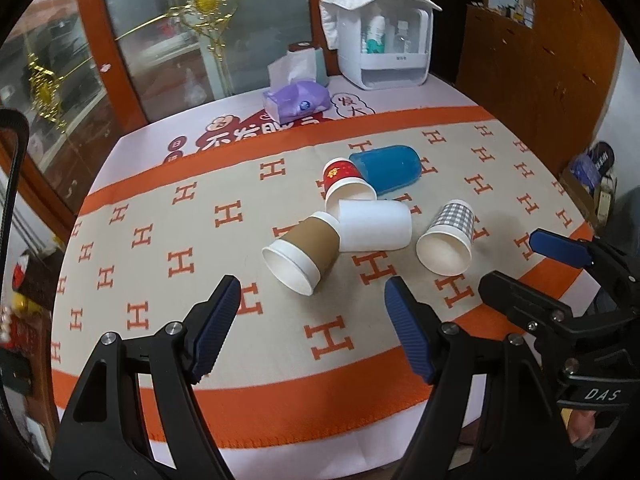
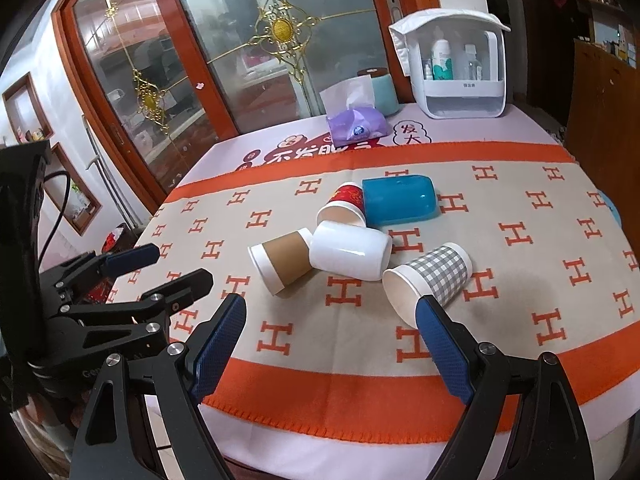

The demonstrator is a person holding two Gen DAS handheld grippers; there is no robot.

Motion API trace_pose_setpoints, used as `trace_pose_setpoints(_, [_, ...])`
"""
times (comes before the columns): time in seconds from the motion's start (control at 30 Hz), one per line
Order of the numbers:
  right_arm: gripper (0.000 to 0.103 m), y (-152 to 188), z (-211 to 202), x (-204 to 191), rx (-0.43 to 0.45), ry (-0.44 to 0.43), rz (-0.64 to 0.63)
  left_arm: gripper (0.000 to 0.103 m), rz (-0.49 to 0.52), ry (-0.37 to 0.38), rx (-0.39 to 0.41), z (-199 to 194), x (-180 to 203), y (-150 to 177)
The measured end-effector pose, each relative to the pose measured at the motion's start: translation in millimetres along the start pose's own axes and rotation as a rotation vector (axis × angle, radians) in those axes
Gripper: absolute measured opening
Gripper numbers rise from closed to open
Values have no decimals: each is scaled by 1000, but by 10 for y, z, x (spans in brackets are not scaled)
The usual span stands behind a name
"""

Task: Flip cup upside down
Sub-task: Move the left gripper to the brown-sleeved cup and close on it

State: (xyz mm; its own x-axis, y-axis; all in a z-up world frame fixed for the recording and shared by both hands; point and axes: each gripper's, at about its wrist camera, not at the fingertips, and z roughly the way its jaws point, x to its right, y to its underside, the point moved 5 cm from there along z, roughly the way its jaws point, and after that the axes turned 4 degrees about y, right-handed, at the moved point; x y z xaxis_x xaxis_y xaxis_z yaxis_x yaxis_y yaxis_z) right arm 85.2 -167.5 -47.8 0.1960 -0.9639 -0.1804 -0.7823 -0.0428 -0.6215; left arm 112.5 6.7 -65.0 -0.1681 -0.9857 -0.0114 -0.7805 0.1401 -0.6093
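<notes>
Left gripper point(image 1: 312, 292) jaws spread wide, nothing held, hovering over the near orange border of the H-patterned beige and orange blanket point(image 1: 160, 248). Right gripper point(image 2: 330, 314) likewise wide open and empty; its right finger sits just in front of the grey-and-white checked paper cup point(image 2: 434, 280).

All five cups lie on their sides, clustered mid-blanket: checked cup nearest right, mouth toward camera. Brown-sleeved white paper cup point(image 1: 300, 254) nearest left, mouth also toward camera. Plain white plastic cup point(image 1: 374, 226) between them, touching the brown one. Behind: red-printed paper cup point(image 1: 346, 184) touching the translucent blue plastic cup point(image 1: 390, 168).

Judgement: approach stage, no cup flipped yet. Best bet: right gripper takes the checked cup across its mid-wall, light squeeze since paper crushes, lift clear, rotate rim down, set flat.

Far back: purple tissue pack point(image 1: 296, 100), white storage box point(image 1: 384, 44).
</notes>
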Motion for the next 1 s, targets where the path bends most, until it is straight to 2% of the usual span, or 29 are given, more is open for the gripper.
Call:
trace_pose_setpoints(0.13, [88,-26,166,47,-18,2,8,72,41,20,-46,201,-77,-141])
trace_pose_setpoints(0.43, [88,-81,657,180,-87,-8,56,72,113,137,-265,1036,-289,-352])
trace_pose_setpoints(0.63, [88,-66,990,260,-138,-26,83,72,214,123,-356,1591,-273,-432])
trace_pose_setpoints(0.8, [88,-49,1179,269,-159,-31,89,72,262,137,-451,2009,-238,-416])
trace_pose_setpoints(1.0, [88,-40,1322,306,-184,-38,96,72,300,156,-518,2306,-196,-325])
